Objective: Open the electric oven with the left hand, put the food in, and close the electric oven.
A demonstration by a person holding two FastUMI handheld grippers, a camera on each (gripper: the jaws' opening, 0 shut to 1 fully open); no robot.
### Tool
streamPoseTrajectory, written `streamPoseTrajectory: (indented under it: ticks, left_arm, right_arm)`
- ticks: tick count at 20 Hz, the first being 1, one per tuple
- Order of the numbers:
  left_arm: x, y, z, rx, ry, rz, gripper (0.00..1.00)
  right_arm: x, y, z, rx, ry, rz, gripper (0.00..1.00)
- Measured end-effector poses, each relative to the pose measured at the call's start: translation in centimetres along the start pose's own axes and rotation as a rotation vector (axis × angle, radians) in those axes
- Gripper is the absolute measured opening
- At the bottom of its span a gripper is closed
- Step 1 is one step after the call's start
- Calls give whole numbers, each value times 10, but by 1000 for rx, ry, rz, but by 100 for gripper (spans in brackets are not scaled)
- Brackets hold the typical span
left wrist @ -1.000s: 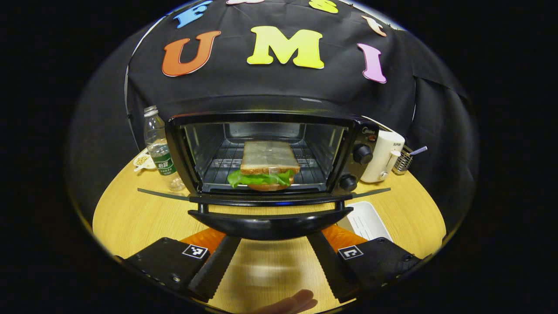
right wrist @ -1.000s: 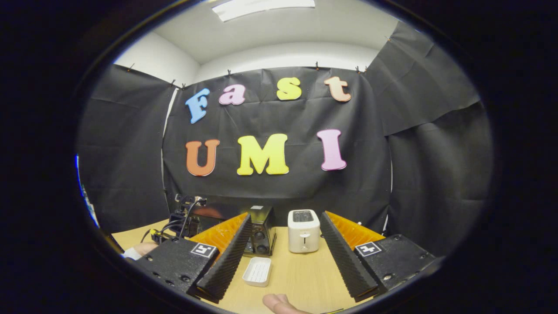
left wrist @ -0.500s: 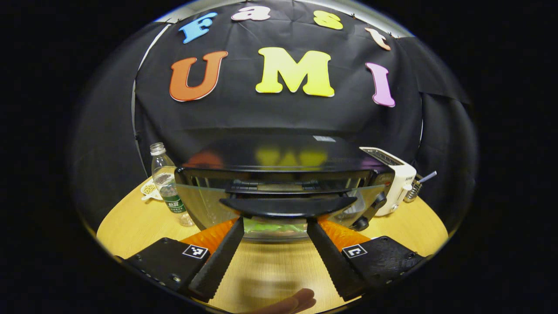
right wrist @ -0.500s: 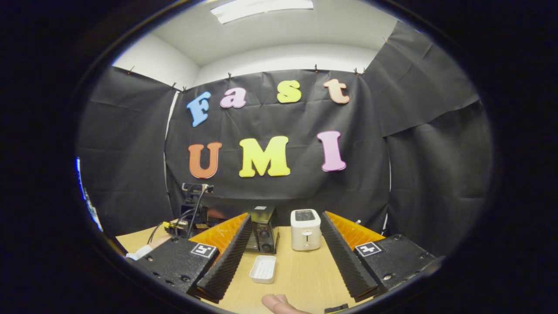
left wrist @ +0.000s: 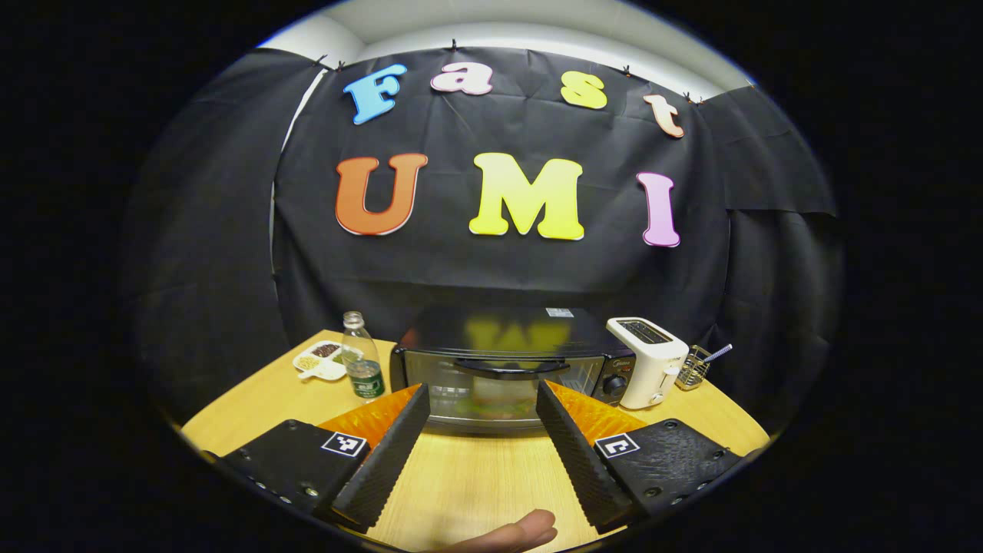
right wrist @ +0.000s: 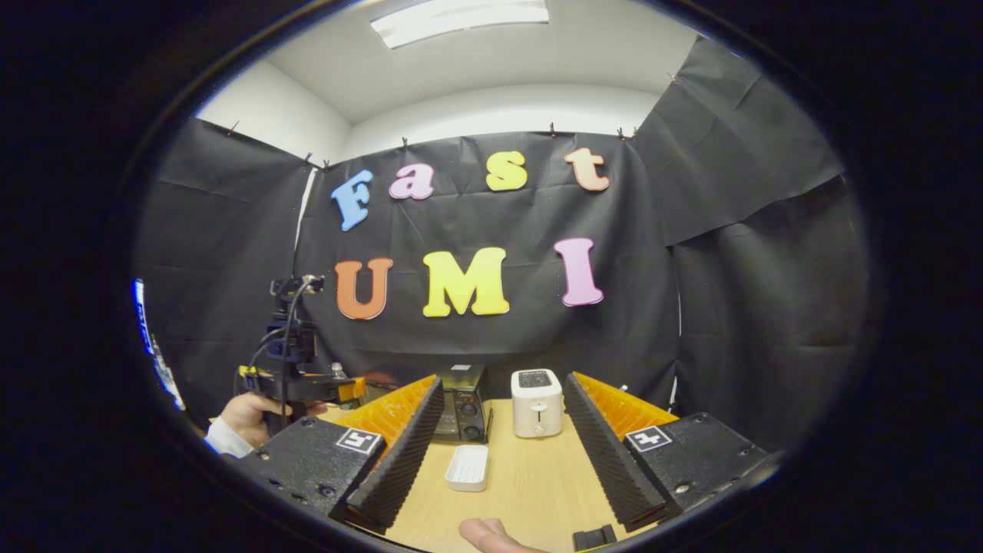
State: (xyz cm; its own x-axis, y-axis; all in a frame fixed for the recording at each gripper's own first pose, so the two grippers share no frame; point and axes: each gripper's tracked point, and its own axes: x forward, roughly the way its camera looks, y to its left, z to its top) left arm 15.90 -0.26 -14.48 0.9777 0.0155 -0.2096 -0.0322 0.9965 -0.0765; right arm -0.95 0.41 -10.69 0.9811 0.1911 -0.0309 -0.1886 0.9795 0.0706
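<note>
Food (left wrist: 499, 405) blurred behind oven door (left wrist: 503, 388)

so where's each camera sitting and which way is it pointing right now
Left gripper view: rides the left tongs, open, facing the shut black electric oven head-on; a fingertip shows below.
Right gripper view: rides the right tongs, open, farther right; the left tongs in a hand.
Shared: oven, white toaster.
</note>
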Motion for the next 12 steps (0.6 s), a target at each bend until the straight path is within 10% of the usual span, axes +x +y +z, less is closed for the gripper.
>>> streamPoseTrajectory:
  ticks: [12]
  left_arm:
    - [-179,-12,78,-1,-249,-3,92]
  right_arm:
    - [-48,-29,25,-21,-60,-87,100]
